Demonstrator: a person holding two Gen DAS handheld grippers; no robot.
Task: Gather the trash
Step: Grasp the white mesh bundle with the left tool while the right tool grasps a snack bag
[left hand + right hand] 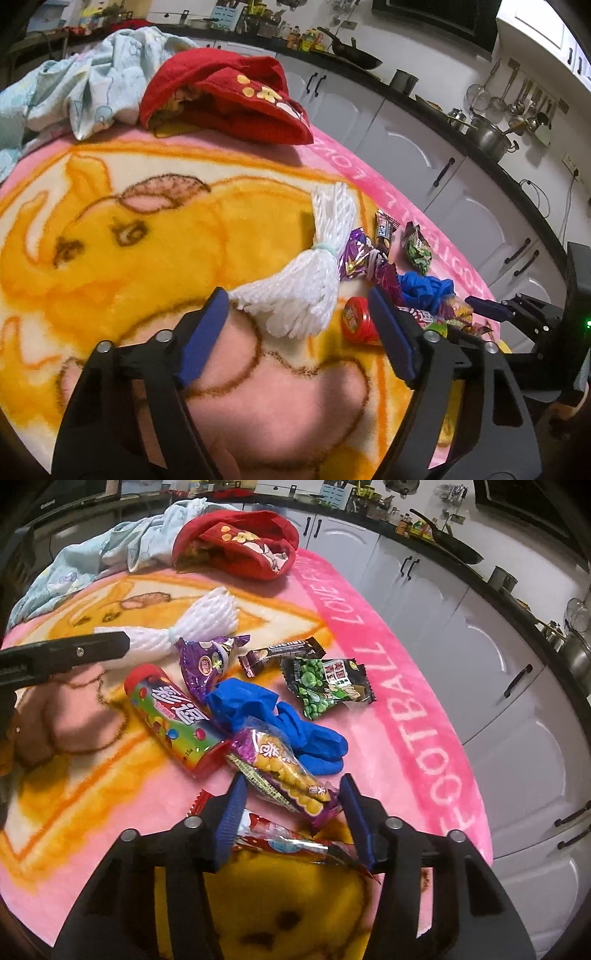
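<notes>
Landmark: the blue glove (273, 716) is taken as reference; it is seen crumpled on the pink and yellow blanket (388, 709).
Left gripper (299, 306): its jaws are held wide open, nothing clamped; the white foam net (295, 291) is seen between the fingertips, left of the glove.
Right gripper (293, 794): its jaws are spread open just in front of the glove; the purple snack bag (284, 775) lies between the tips, ungripped.
Candy tube (173, 720): laid just left of the glove, its red cap turned away.
Green pea packet (328, 686): placed just right of the glove.
Brown bar wrapper (280, 655): found beyond the glove.
Purple wrapper (207, 664): touching the glove's far left side.
Red wrapper (288, 843): lying nearer than the glove, under the right gripper.
Red garment (240, 542): heaped well beyond the glove.
</notes>
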